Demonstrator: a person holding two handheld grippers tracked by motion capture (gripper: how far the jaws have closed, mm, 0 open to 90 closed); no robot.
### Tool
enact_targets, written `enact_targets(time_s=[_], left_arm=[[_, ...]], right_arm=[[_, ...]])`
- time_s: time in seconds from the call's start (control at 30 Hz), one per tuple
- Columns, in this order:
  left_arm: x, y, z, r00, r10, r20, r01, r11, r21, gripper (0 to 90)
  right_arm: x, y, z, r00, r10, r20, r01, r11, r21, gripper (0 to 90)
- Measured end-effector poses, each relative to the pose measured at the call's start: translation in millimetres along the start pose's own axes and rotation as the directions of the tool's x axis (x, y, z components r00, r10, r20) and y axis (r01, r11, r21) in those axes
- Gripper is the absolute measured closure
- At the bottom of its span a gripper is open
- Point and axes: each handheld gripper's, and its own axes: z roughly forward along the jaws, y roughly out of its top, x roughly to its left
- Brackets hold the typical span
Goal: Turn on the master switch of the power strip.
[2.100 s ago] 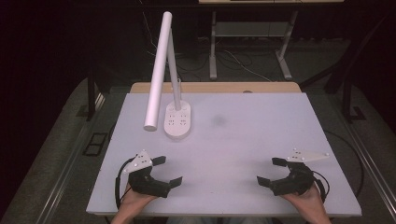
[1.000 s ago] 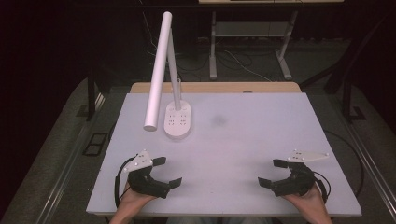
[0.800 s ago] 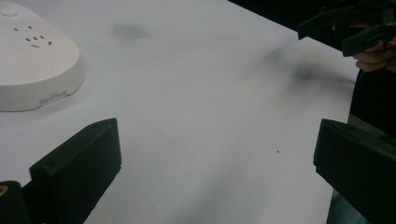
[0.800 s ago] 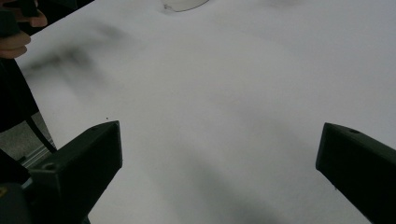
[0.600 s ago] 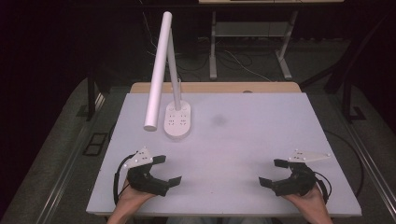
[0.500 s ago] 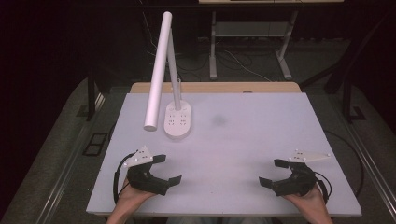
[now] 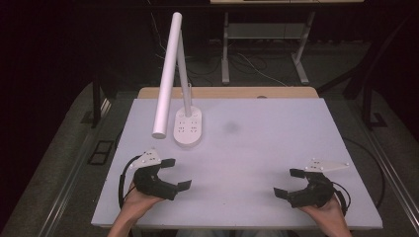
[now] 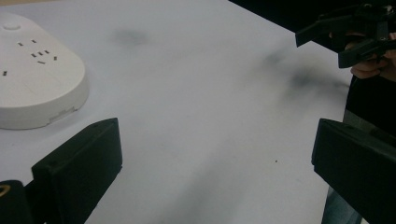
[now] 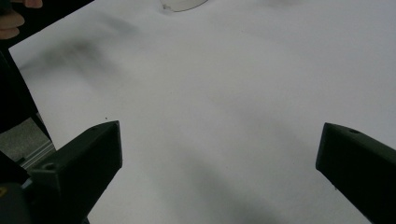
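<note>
My left gripper (image 7: 177, 173) rests at the near left of the white table (image 7: 257, 148), held in a hand, open and holding nothing. At the near right my right gripper (image 7: 285, 182) is held the same way, also open with nothing in it. The two face each other across the bare tabletop. In the left gripper view my left gripper (image 8: 215, 182) has its jaws spread wide over the white surface, and the right gripper (image 8: 355, 37) shows far off at the top right. In the right gripper view my right gripper (image 9: 217, 177) is open just as wide.
A white desk lamp stands at the back left of the table, with an oval base (image 7: 188, 127) and a long tube head (image 7: 165, 74) leaning toward the left. Its base (image 8: 37, 88) lies just ahead of my left gripper. A faint grey smudge (image 7: 231, 127) marks the tabletop.
</note>
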Motion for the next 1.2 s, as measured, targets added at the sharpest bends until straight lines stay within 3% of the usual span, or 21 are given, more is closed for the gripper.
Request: enact_targets(time_s=[0.2,1.2], left_arm=[[6.0,7.2,-1.7,0.9999,-0.014,0.002,0.014,0.9999,-0.001,0.9],[26.7,39.7,2.5,0.9993,0.006,-0.038,-0.004,0.9982,0.061,1.8]], right_arm=[[0.3,-0.1,0.2,1.0000,0.005,-0.001,-0.005,1.0000,0.002,0.0],[-0.3,-0.6,-0.4,1.0000,0.007,0.000,-0.007,1.0000,0.005,0.0]])
